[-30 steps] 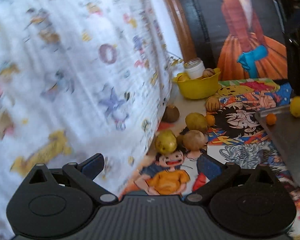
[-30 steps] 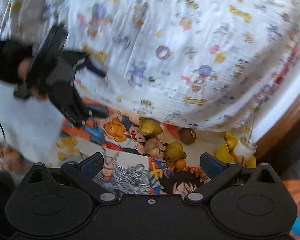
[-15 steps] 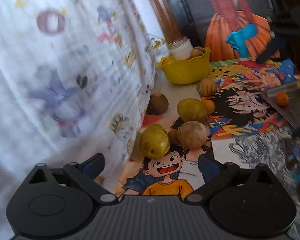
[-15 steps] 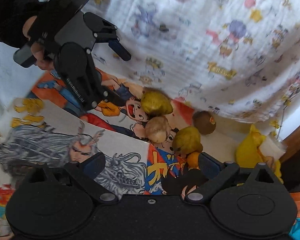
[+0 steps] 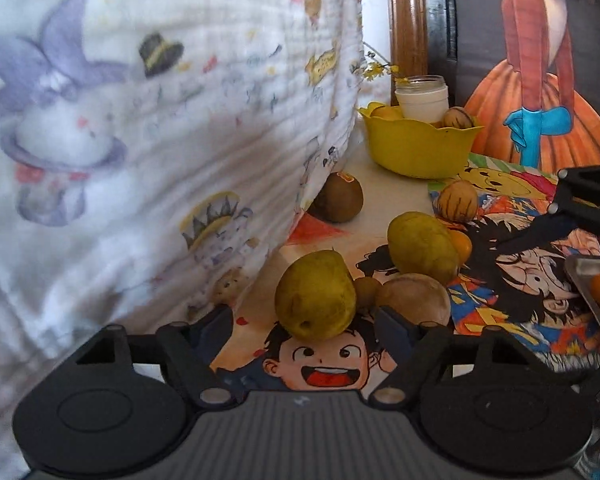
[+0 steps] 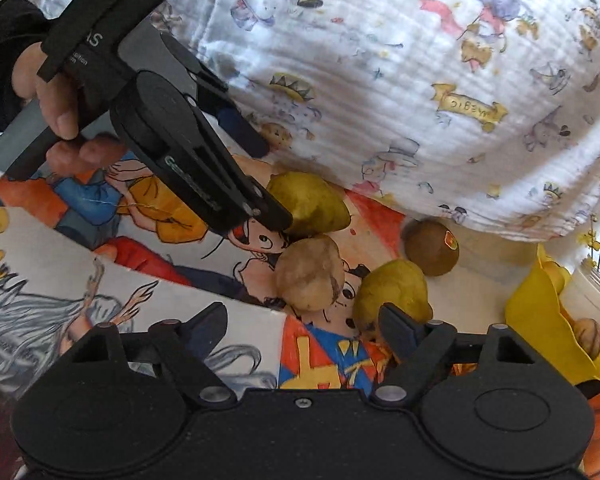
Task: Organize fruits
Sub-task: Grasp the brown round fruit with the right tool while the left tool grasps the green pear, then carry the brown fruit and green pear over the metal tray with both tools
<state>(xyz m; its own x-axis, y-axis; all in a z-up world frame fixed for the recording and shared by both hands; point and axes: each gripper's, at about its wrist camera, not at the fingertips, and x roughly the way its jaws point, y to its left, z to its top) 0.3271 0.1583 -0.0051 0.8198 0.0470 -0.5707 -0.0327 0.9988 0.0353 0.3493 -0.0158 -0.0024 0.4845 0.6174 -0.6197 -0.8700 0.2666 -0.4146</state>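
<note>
I see crinkled, matt white printed cloth (image 5: pixel 148 128) at nine o'clock. The yellow bowl (image 5: pixel 418 148) at one o'clock looks like smooth, glossy plastic. Behind it stands a polished wooden post (image 5: pixel 408 20). The cartoon table cover (image 6: pixel 120 276) looks smooth. My black grippers look like matt plastic.

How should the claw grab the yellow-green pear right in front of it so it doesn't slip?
Take the pear across its fat middle, coming from the near side. It lies on the cartoon mat between the left claw, whose jaws are closing but not yet touching it. The belly is widest and roundest; the ends taper, so a grip there would probably slide off.
</note>
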